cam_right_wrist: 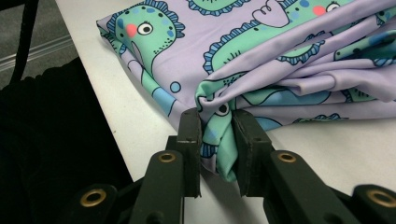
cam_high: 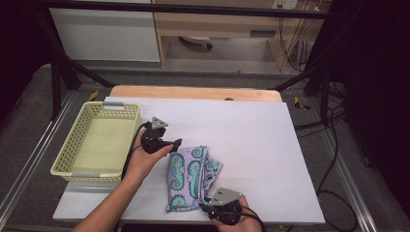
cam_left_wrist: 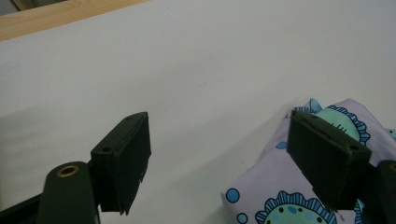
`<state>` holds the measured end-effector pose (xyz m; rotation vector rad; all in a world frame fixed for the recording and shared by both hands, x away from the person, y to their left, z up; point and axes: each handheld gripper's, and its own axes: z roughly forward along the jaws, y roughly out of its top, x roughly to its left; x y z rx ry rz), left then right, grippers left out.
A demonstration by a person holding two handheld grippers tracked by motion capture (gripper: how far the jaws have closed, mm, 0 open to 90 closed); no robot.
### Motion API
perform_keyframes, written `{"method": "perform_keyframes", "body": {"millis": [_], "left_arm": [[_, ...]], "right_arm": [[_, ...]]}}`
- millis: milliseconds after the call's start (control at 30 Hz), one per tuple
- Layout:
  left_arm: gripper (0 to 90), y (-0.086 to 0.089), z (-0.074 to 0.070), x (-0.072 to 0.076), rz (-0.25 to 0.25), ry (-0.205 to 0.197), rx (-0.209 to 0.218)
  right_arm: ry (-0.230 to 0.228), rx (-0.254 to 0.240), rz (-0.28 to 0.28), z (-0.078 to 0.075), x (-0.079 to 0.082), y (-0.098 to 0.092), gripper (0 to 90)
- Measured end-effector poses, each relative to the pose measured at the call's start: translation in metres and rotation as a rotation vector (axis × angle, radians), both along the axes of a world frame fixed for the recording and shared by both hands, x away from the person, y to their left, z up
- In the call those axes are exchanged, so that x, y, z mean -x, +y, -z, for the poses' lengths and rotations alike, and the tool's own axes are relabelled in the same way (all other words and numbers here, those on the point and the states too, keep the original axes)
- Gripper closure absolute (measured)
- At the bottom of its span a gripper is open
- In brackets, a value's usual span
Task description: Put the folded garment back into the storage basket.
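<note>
High view: folded seahorse-print cloth [cam_high: 192, 176] lies on the white surface [cam_high: 251, 130], near its front edge, with a pale yellow basket [cam_high: 77, 145] standing empty off to the left. Right gripper [cam_high: 209, 209] sits at the cloth's near corner; left gripper [cam_high: 177, 143] is at the far-left corner, just beside the fabric. Right gripper view: fingers [cam_right_wrist: 190, 135] pinched narrow on a bunched fold of the cloth [cam_right_wrist: 261, 60], fabric squeezed between both pads, the rest of the stack resting flat behind. Left gripper view: fingers [cam_left_wrist: 125, 158] stand wide, holding nothing; one pad sits over the cloth's [cam_left_wrist: 280, 196] edge, the other over bare surface [cam_left_wrist: 187, 70], so the corner lies partly between them but unpressed. Judged step: securing both ends of the cloth, likely for a lift toward the basket or a further fold. To do it well, the left gripper should dip lower and slide in so every layer at that corner sits between the pads before closing; catching just the top ply would let the fold fall open. Right grip looks shallow on a wrinkle rather than the full thickness, so lift slowly and evenly, both hands together, keeping the bundle level.
</note>
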<state>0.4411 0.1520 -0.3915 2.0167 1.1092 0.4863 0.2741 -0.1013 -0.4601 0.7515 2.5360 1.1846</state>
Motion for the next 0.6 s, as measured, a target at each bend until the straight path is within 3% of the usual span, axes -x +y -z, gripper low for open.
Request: {"method": "perform_keyframes", "body": {"millis": [367, 600], "left_arm": [[23.6, 0.003, 0.006, -0.003, -0.006, 0.017, -0.01], [26.1, 0.006, 0.018, 0.0, -0.015, 0.029, -0.015]], "right_arm": [[-0.006, 0.006, -0.008, 0.0, 0.0, 0.0, 79.4], [-0.006, 0.006, -0.005, 0.0, 0.0, 0.001, 80.1]]}}
